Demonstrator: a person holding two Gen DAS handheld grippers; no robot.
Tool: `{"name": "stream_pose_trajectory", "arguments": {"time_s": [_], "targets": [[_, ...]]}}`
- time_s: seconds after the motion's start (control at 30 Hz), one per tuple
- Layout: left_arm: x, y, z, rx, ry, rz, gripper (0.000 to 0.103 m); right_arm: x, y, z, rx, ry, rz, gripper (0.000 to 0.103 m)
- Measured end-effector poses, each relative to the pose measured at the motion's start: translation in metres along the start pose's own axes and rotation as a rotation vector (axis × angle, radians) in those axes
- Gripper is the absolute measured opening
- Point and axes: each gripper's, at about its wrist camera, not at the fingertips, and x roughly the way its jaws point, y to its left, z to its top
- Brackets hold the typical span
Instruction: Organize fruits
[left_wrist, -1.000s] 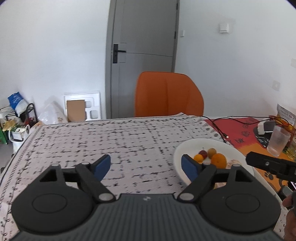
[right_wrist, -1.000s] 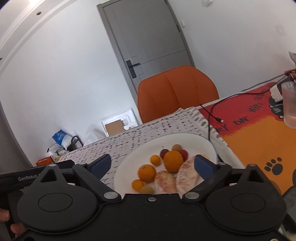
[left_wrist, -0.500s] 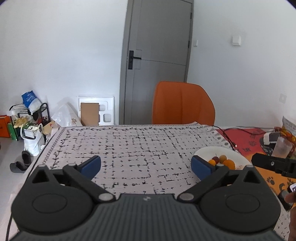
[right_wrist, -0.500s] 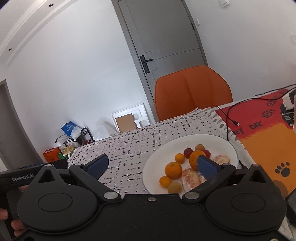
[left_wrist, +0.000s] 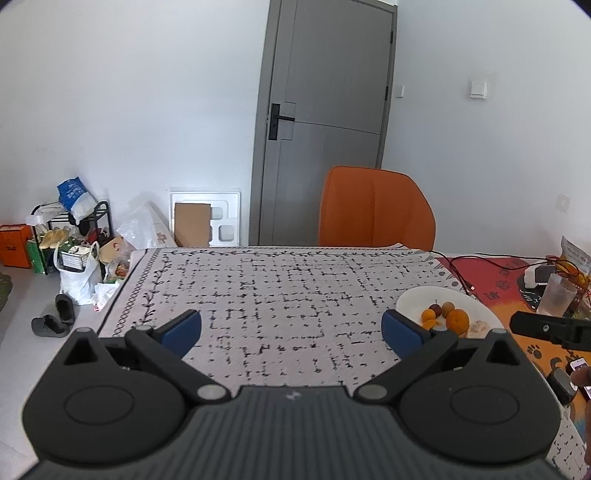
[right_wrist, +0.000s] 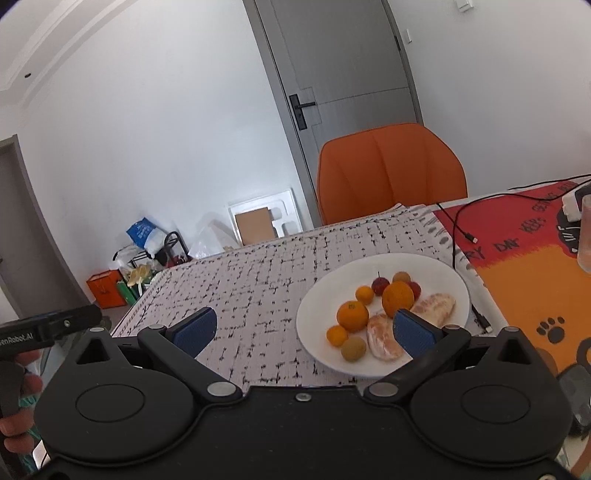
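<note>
Fruit sits gathered on the white plate at the tabletop's three o'clock; left gripper and right gripper jaws apart, empty. Sorting looks finished, with retreat probably next

Bare patterned cloth left of plate; cable, glass crowd right side

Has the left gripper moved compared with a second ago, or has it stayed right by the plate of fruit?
Yes. The left gripper has backed away from the white plate, which now looks smaller and farther off in its own view.
</note>
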Motion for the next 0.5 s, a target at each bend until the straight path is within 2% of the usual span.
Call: {"name": "stream_pose_trajectory", "arguments": {"time_s": [0.5], "targets": [[-0.028, 0.017, -0.024, 0.002, 0.014, 0.055, 0.103, -0.020, 0.005, -0.016, -0.041, 0.023, 0.059, 0.103]]}}
